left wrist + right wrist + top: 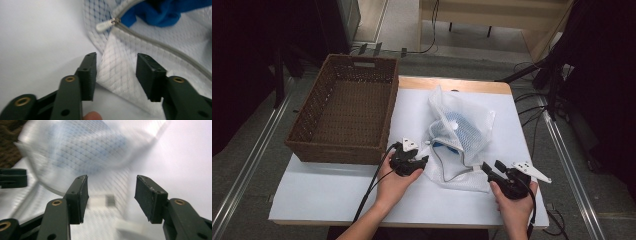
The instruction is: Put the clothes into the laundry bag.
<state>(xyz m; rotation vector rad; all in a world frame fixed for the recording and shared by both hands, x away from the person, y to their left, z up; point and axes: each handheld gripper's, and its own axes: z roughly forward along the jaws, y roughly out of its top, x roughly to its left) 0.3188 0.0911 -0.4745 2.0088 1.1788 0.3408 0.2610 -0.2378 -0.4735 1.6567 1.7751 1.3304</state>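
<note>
A white mesh laundry bag (pixel 459 135) lies on the white table, with blue cloth (pixel 160 12) inside and its zipper partly undone. The zipper pull (pixel 106 24) sits just beyond my left gripper (pixel 116 72), which is open with a corner of the mesh between its jaws. In the high view the left gripper (pixel 421 161) is at the bag's left edge. My right gripper (pixel 111 195) is open at the bag's near right corner, over mesh and a blurred white label (pixel 101 201); in the high view the right gripper (pixel 493 167) points left at the bag.
A brown wicker basket (pixel 347 107) stands at the table's left, empty, overhanging the left edge. The white tabletop (pixel 327 192) has bare room in front. Cables and stand legs lie on the floor to the right (pixel 542 107).
</note>
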